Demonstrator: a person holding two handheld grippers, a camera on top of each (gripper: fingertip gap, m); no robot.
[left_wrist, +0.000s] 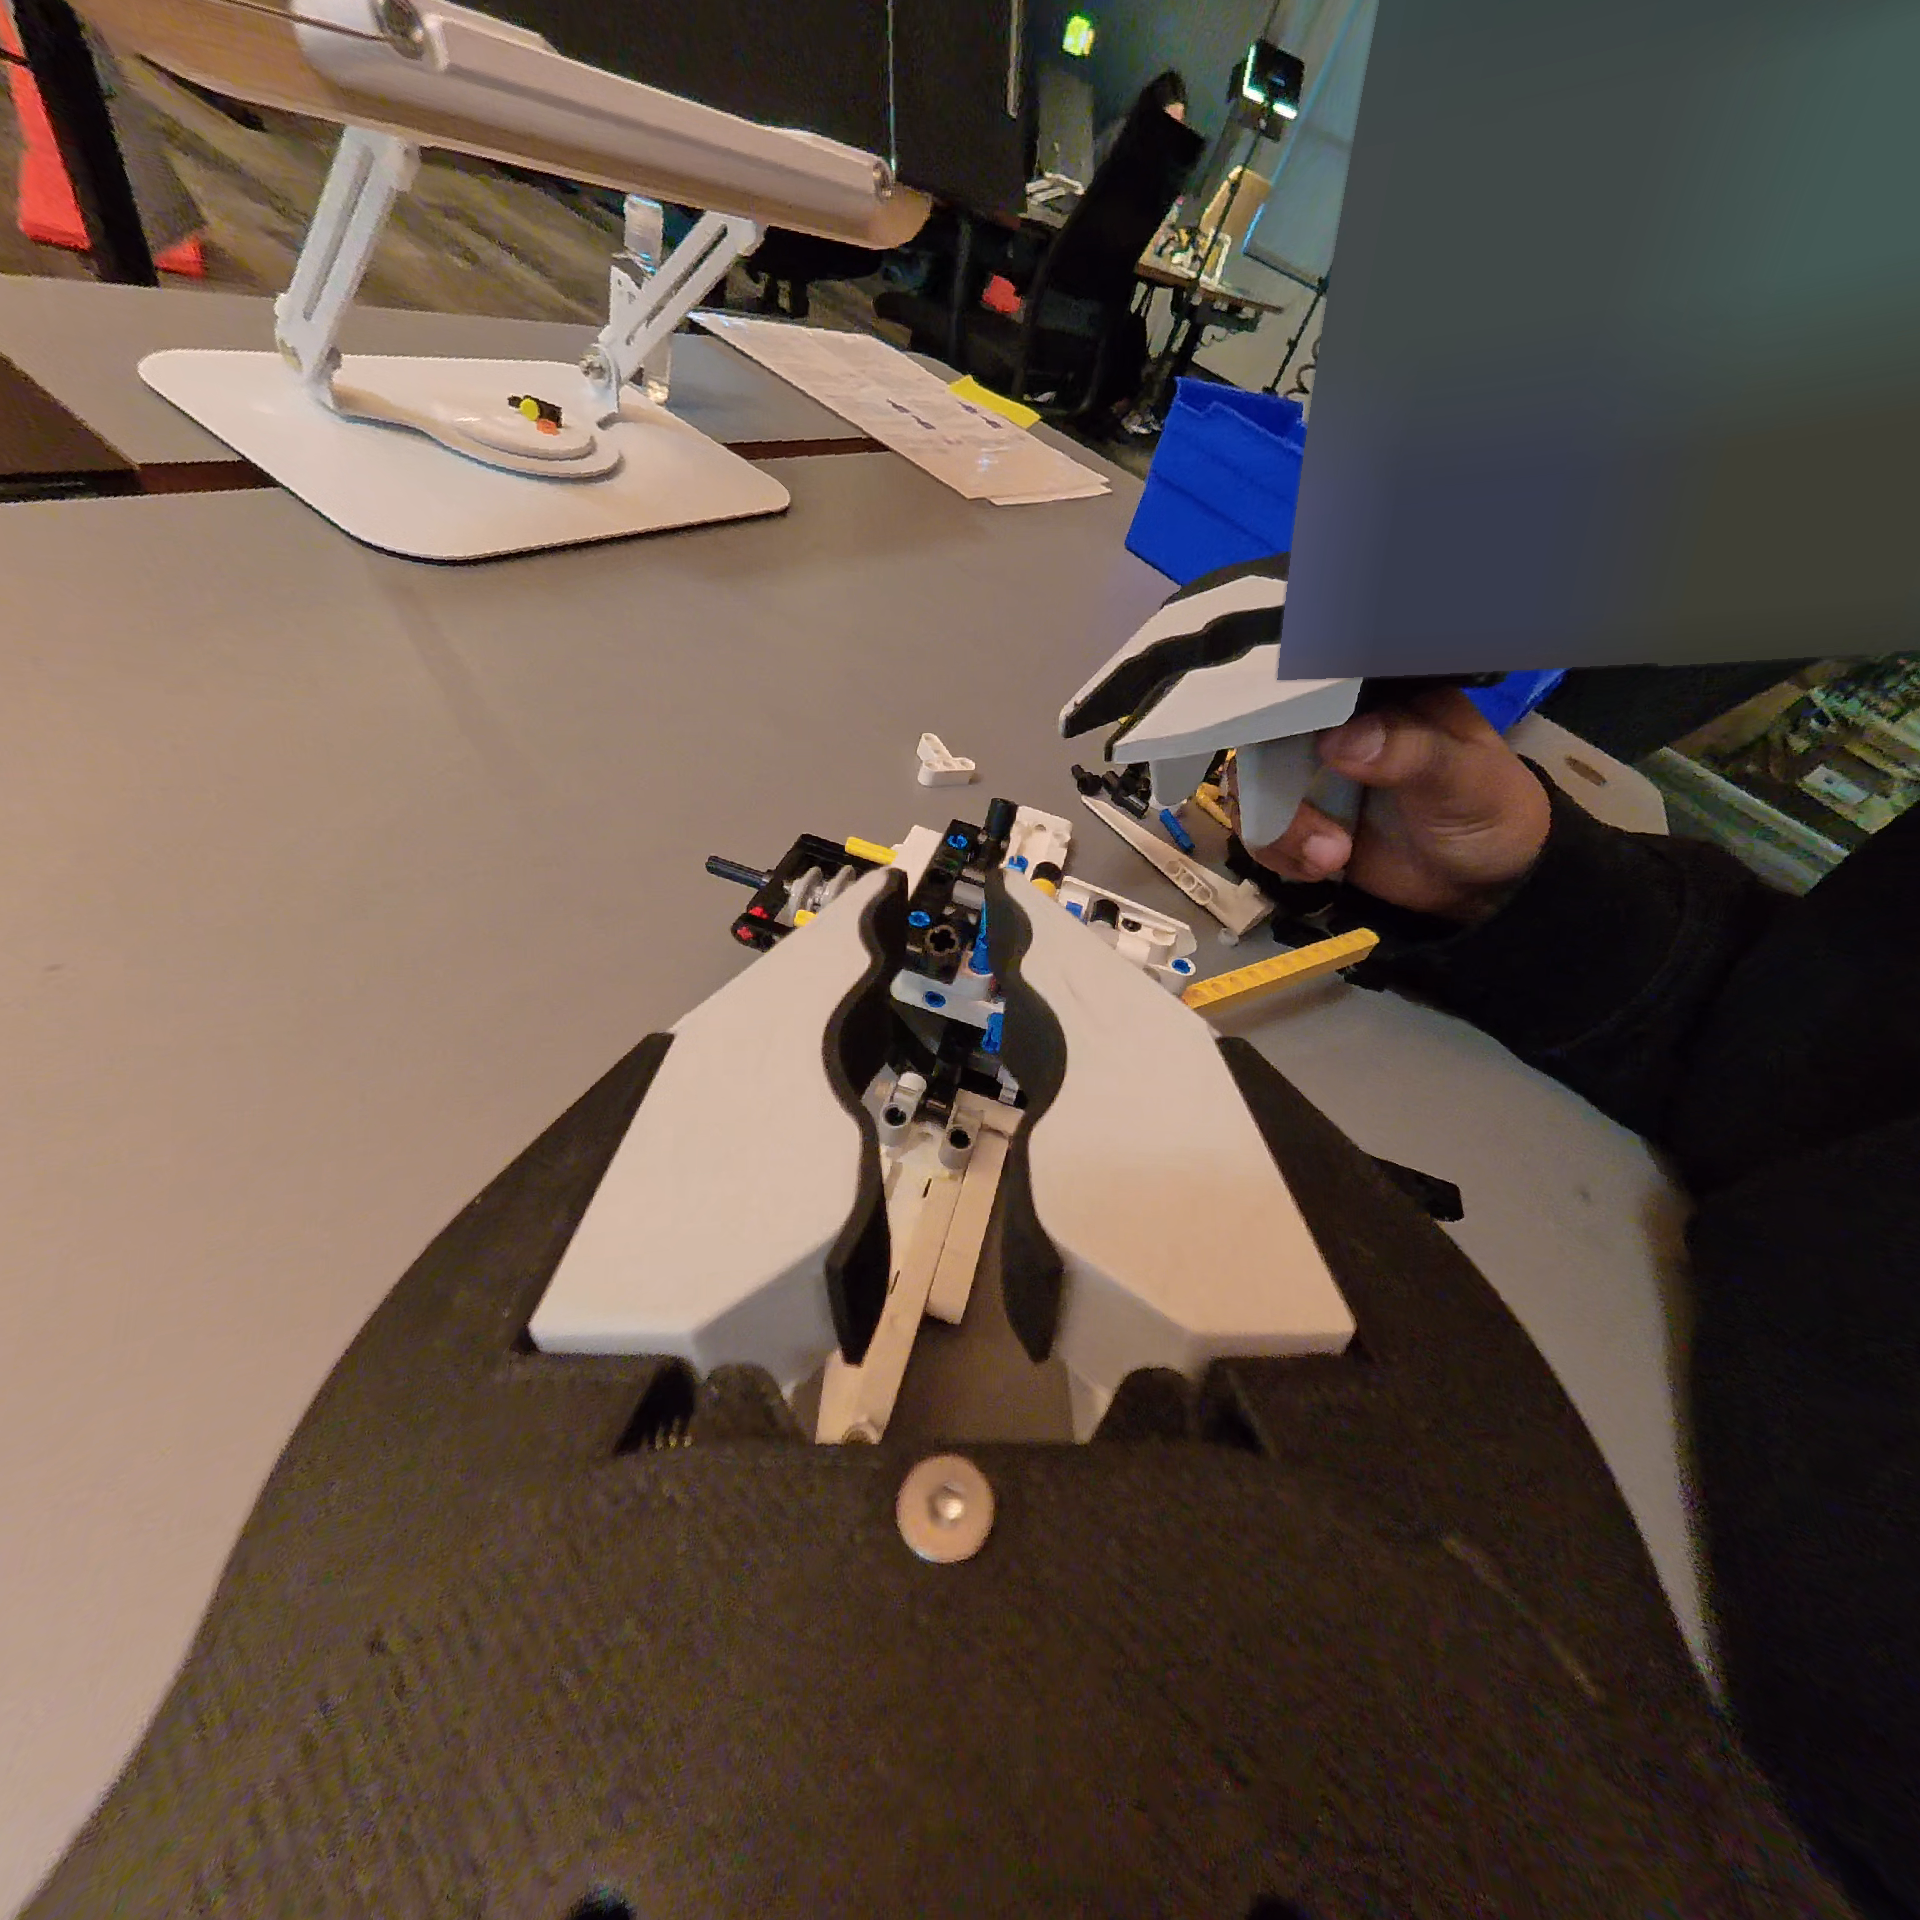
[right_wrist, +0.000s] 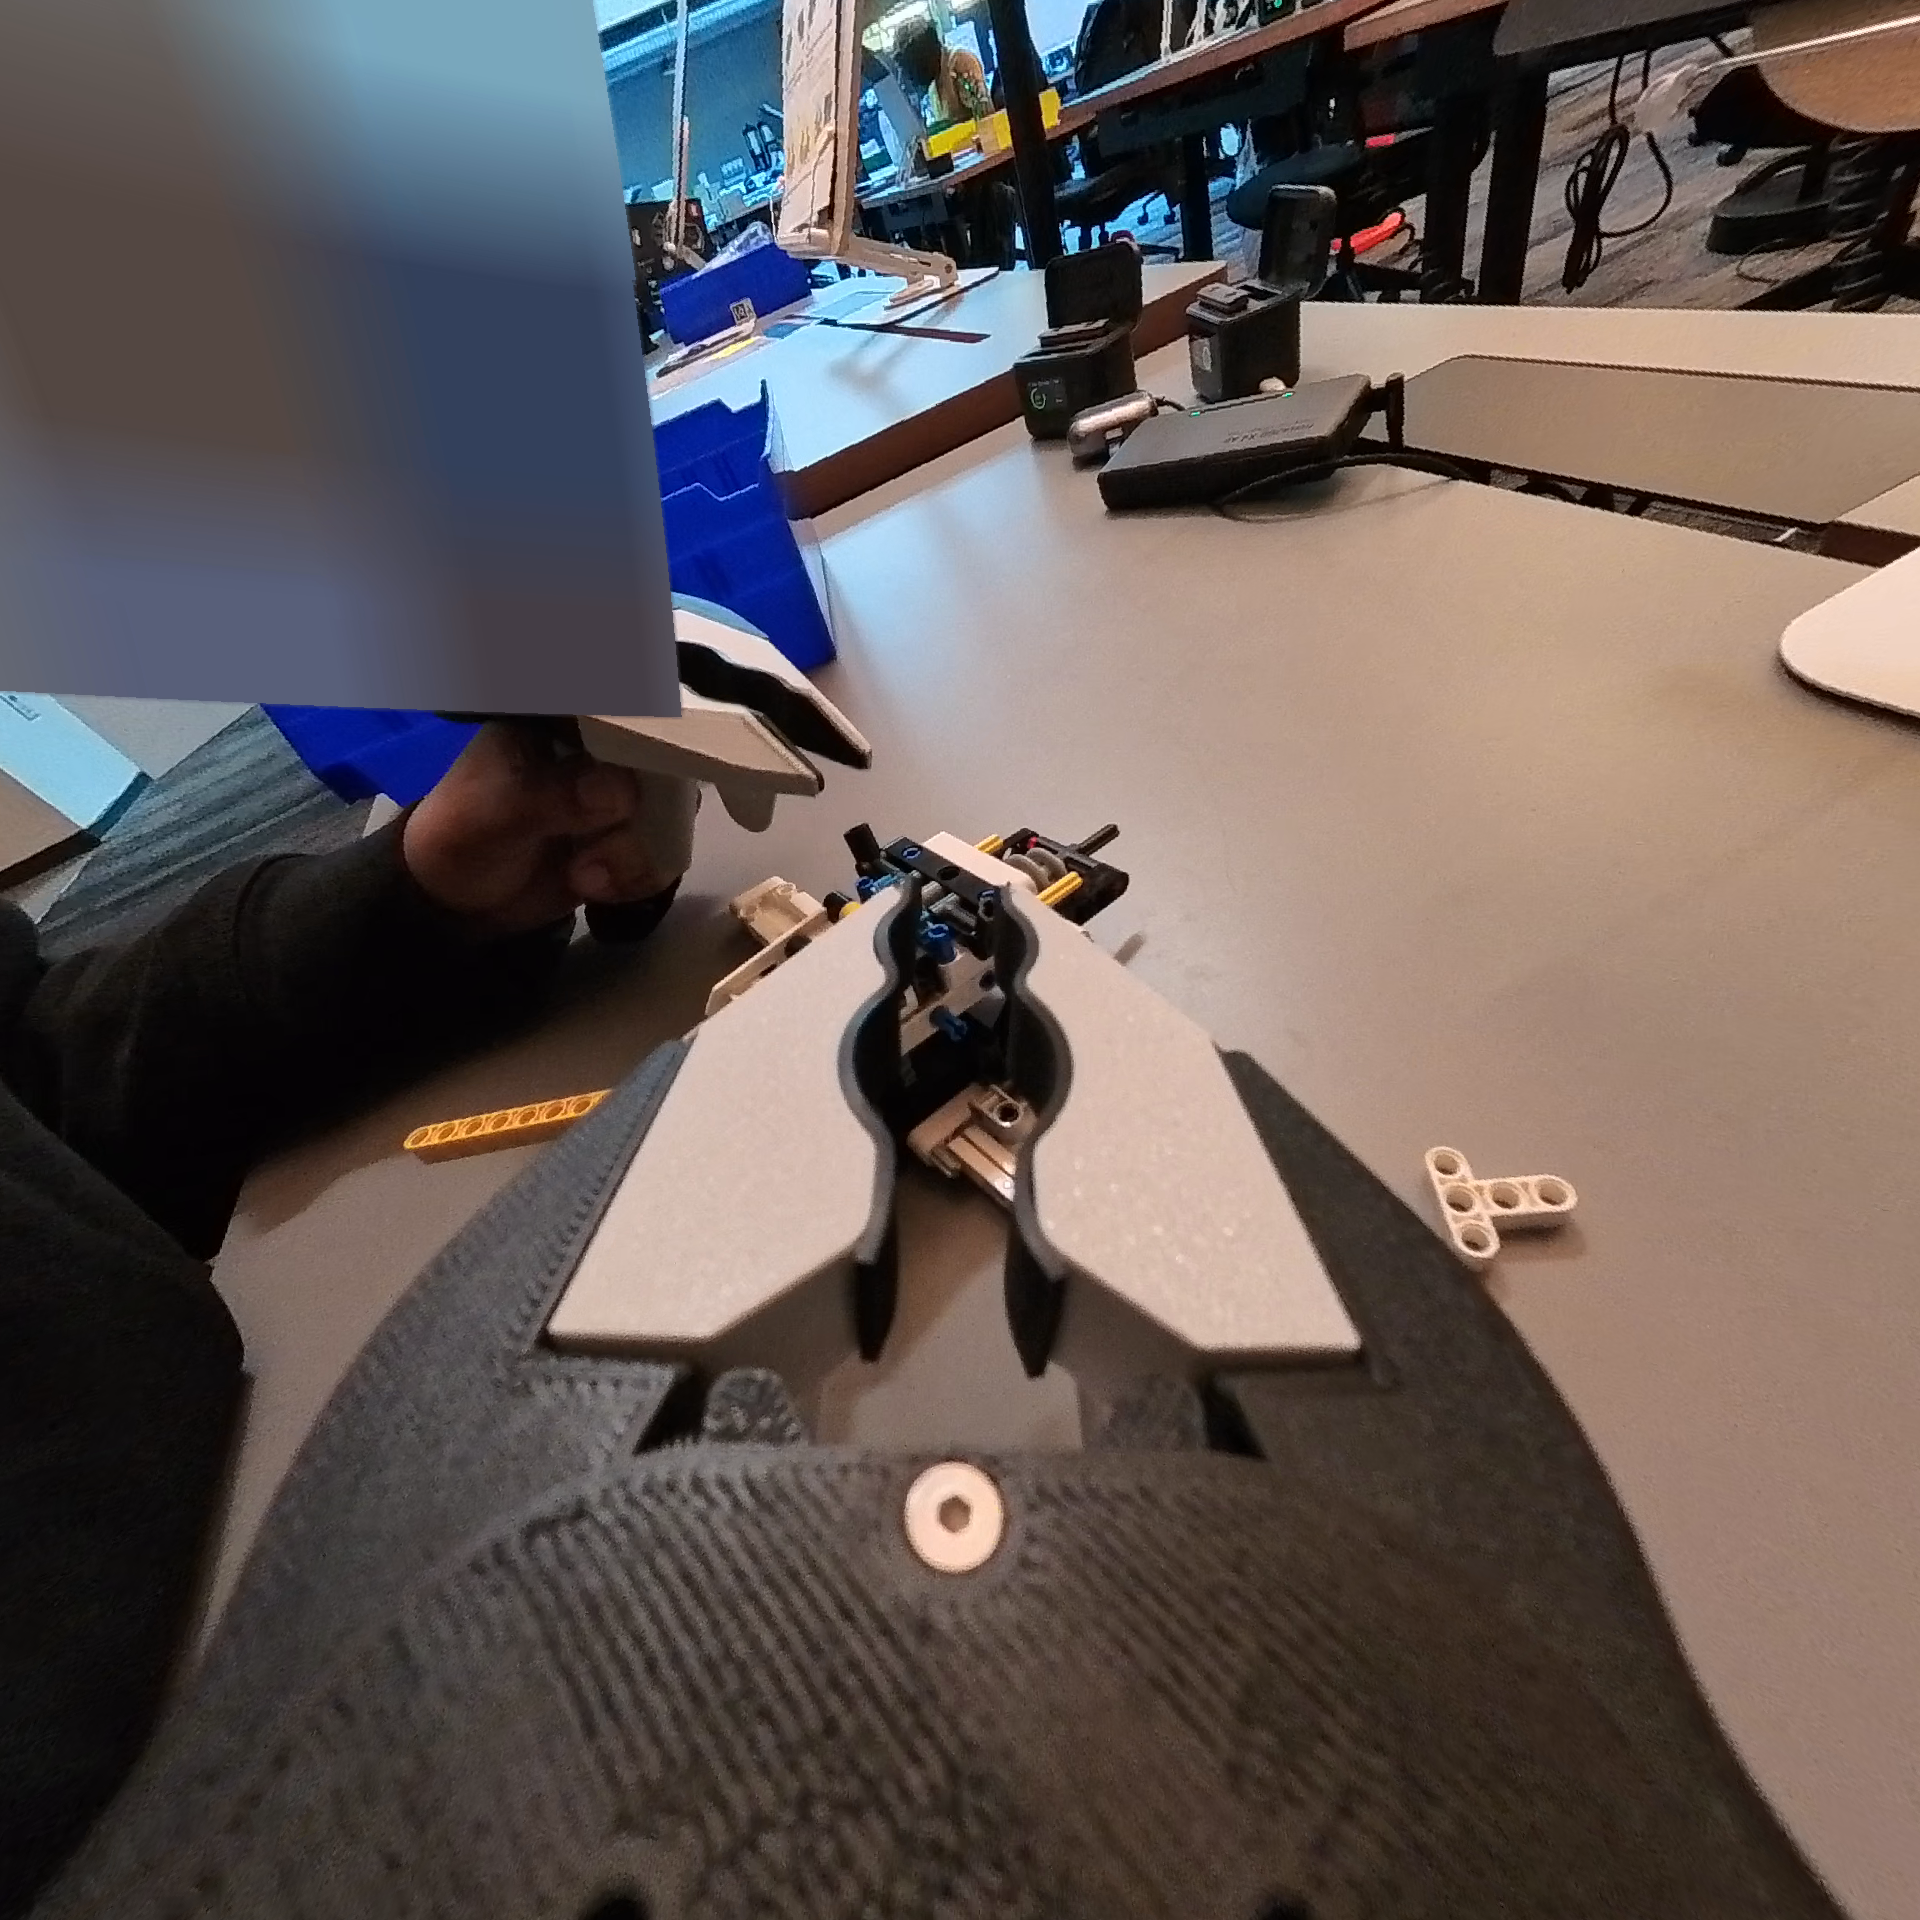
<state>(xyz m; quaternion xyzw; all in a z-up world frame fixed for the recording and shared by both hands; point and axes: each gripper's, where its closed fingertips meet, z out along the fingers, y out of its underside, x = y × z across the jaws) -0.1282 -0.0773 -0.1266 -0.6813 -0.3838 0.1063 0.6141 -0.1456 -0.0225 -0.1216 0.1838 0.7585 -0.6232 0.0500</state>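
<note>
A small building-brick assembly (left_wrist: 935, 940) of black, white, grey, blue and yellow parts lies on the grey table (left_wrist: 416, 831). My left gripper (left_wrist: 945, 883) hovers over it with its jaws a narrow way apart, and the assembly shows through the gap. In the right wrist view the left gripper (right_wrist: 842, 758) sits above and behind the assembly (right_wrist: 966, 868), not touching it. My right gripper (right_wrist: 956, 899) hovers over the assembly from the opposite side, jaws also narrowly apart. In the left wrist view the right gripper (left_wrist: 1086, 727) is raised clear of the assembly, with nothing between its tips.
A white T-shaped piece (left_wrist: 945, 761) (right_wrist: 1496, 1195), a yellow beam (left_wrist: 1283, 971) (right_wrist: 504, 1124) and a white panel (left_wrist: 1174, 862) with small pins lie nearby. A blue bin (left_wrist: 1216, 478) (right_wrist: 738, 520), a white stand (left_wrist: 468, 457), paper sheets (left_wrist: 904, 416) and black electronics (right_wrist: 1236, 436) stand farther back.
</note>
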